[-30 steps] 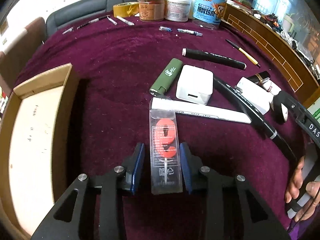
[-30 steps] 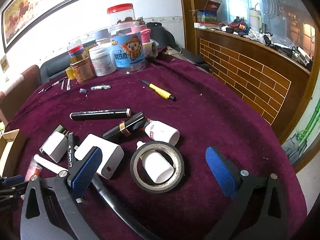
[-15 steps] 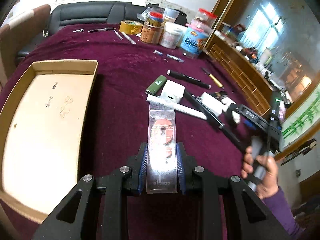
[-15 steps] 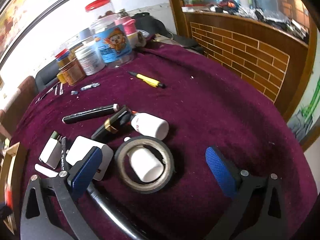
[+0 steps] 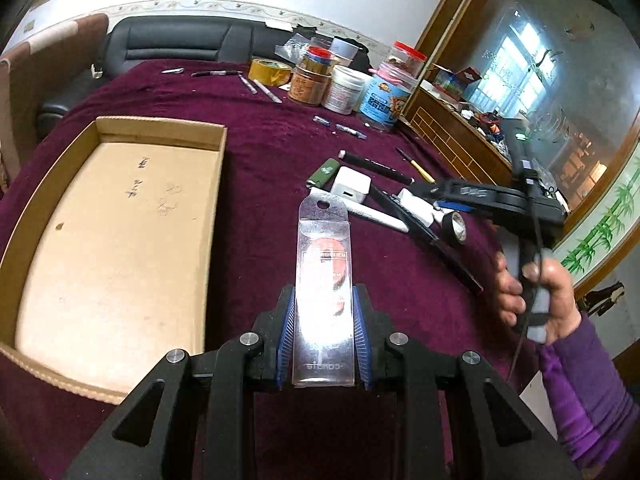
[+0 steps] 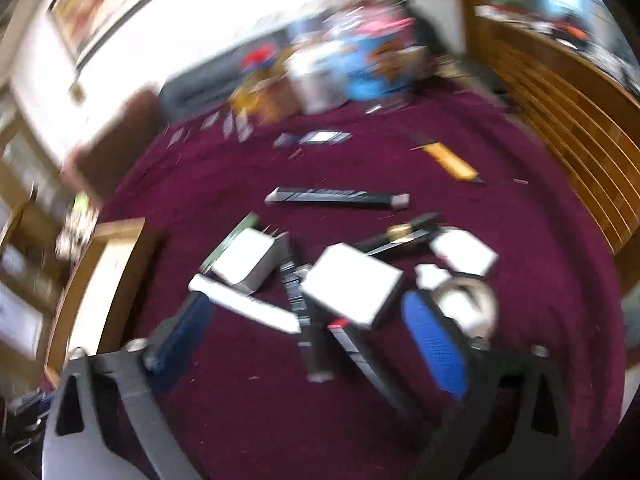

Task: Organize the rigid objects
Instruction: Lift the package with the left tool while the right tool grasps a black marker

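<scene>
My left gripper (image 5: pixel 324 332) is shut on a clear plastic pack (image 5: pixel 325 264) with a red item inside, held above the purple cloth just right of an open cardboard tray (image 5: pixel 160 124). In the blurred right wrist view my right gripper (image 6: pixel 310 336) hovers over a pile of things and its jaws are closing. A white charger block (image 6: pixel 352 288), a black pen (image 6: pixel 316 340) and the end of a white marker (image 6: pixel 244 308) lie on the cloth between its blue pads (image 6: pixel 434 344), which press on nothing. A hand in a purple sleeve (image 5: pixel 532 288) holds that gripper.
A second white block (image 6: pixel 246 260), a black marker (image 6: pixel 340 198), a yellow pen (image 6: pixel 452 160) and a black tape roll (image 6: pixel 468 300) lie around the pile. Jars (image 5: pixel 344 88) and a yellow tape roll (image 5: pixel 270 72) stand at the table's far edge. A wooden ledge (image 6: pixel 580 120) runs on the right.
My left gripper has risen and drawn back with the pack, bringing the tray fully into view. The right gripper has swung left from the tape roll over the pile, its jaws narrower.
</scene>
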Motion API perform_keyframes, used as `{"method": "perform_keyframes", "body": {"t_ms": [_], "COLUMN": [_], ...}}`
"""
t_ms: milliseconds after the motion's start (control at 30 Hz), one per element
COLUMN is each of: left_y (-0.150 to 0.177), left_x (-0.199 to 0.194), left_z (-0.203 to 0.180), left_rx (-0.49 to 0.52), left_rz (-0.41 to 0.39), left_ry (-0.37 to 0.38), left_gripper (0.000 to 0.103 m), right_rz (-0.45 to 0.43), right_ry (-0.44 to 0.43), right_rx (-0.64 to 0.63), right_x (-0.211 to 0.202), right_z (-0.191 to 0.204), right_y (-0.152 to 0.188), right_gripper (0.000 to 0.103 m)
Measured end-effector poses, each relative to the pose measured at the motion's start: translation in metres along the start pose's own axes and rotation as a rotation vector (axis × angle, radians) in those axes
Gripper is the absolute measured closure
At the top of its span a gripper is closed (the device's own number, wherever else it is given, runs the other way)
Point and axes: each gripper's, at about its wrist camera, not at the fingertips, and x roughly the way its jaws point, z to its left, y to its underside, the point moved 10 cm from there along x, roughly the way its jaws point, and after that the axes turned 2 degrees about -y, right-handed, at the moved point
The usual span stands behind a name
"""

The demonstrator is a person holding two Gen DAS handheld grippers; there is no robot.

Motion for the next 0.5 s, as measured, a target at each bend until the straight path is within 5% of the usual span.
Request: {"method": "perform_keyframes", "body": {"t_ms": [67,500], "left_y": [0.001,0.011], "left_x": [-0.002,0.003], "left_z": [0.007,0.008], "left_rx": [-0.009,-0.016], "left_rz": [-0.001,0.015], "left_ry": [-0.005,0.023], "left_gripper": [0.080,0.080], "right_rz": [0.057,0.172], "right_ry": [0.014,0.063], "right_rx": [-0.044,-0.106], "right_x": [0.018,0.056], "right_z": [0.008,0.027], "right_y": [0.001,-0.004], "right_gripper": [0.057,0.058]}}
